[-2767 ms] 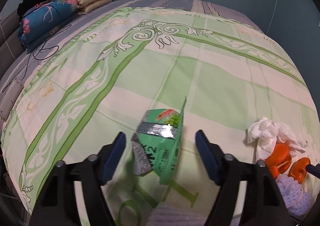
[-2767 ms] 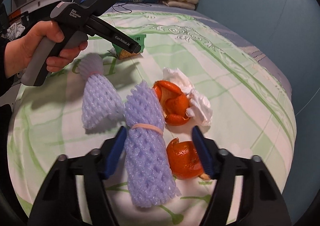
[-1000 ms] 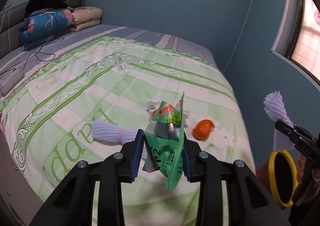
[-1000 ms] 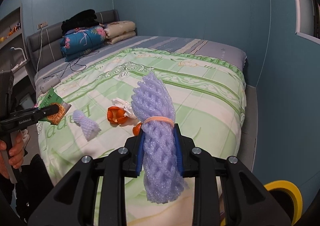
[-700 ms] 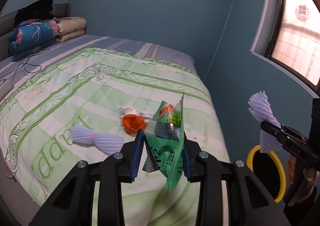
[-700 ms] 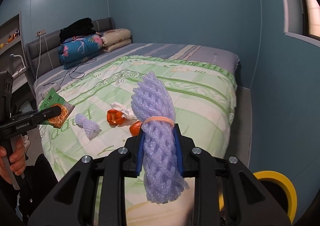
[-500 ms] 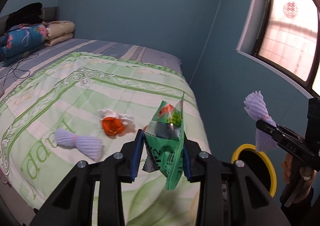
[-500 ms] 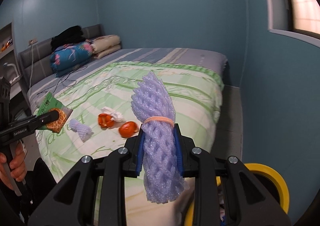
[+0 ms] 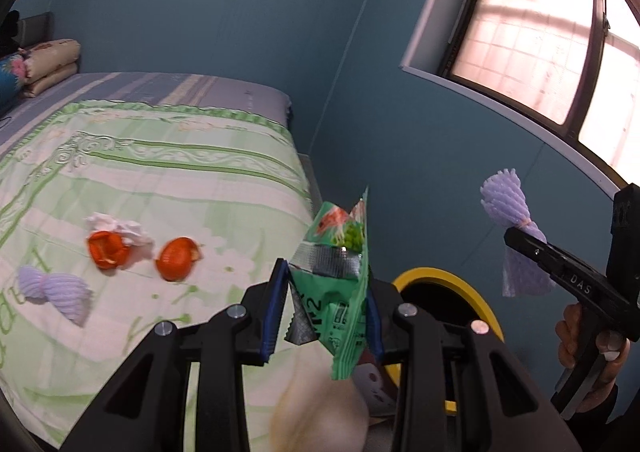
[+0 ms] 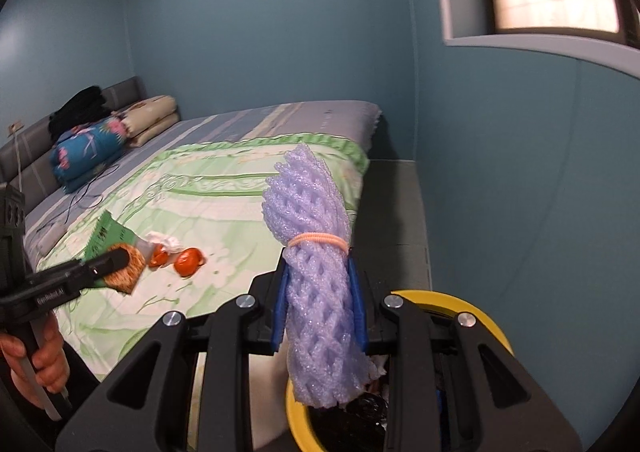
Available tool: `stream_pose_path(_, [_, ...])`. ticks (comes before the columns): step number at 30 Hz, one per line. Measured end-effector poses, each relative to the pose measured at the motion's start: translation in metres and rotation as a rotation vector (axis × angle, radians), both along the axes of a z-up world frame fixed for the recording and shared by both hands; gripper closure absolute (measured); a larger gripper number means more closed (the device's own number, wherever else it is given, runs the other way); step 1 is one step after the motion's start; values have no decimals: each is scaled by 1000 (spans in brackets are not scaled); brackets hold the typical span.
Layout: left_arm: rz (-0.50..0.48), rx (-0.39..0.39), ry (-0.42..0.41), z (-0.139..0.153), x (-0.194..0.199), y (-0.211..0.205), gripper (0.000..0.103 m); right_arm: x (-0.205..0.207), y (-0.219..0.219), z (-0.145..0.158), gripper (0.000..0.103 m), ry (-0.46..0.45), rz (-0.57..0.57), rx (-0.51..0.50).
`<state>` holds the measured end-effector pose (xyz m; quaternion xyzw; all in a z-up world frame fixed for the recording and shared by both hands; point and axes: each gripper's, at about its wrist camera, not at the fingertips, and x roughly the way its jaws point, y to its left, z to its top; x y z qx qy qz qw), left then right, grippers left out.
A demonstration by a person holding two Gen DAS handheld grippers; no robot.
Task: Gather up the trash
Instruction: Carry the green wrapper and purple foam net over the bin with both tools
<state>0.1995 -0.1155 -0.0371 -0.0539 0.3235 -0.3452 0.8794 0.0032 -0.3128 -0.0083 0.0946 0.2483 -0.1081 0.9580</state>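
My left gripper (image 9: 326,308) is shut on a green snack wrapper (image 9: 340,276), held in the air beside the bed, near a yellow-rimmed trash bin (image 9: 452,284). My right gripper (image 10: 320,304) is shut on a purple foam fruit net (image 10: 316,272) tied with a pink band, held just above the same bin (image 10: 476,312). On the green bedspread (image 9: 160,179) lie two orange peels (image 9: 176,264), a white tissue (image 9: 120,230) and a second purple foam net (image 9: 56,292). The right gripper with its net also shows in the left wrist view (image 9: 516,240).
The bin stands on the floor between the bed's side and the blue wall (image 10: 520,171). It holds dark trash (image 10: 360,412). Folded quilts and pillows (image 10: 104,135) lie at the bed's head. A window (image 9: 560,31) is above the bin.
Both grippers closed on their items, lifted them off the bed and swung right toward the bin. The bin has come into view under both.
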Motion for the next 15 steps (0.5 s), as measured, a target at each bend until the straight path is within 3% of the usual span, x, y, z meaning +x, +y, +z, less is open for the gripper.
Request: stream_pose_path(15, [-195,63,87,-37,-17,-99,71,-20,-50,-26,78,57,-115,81])
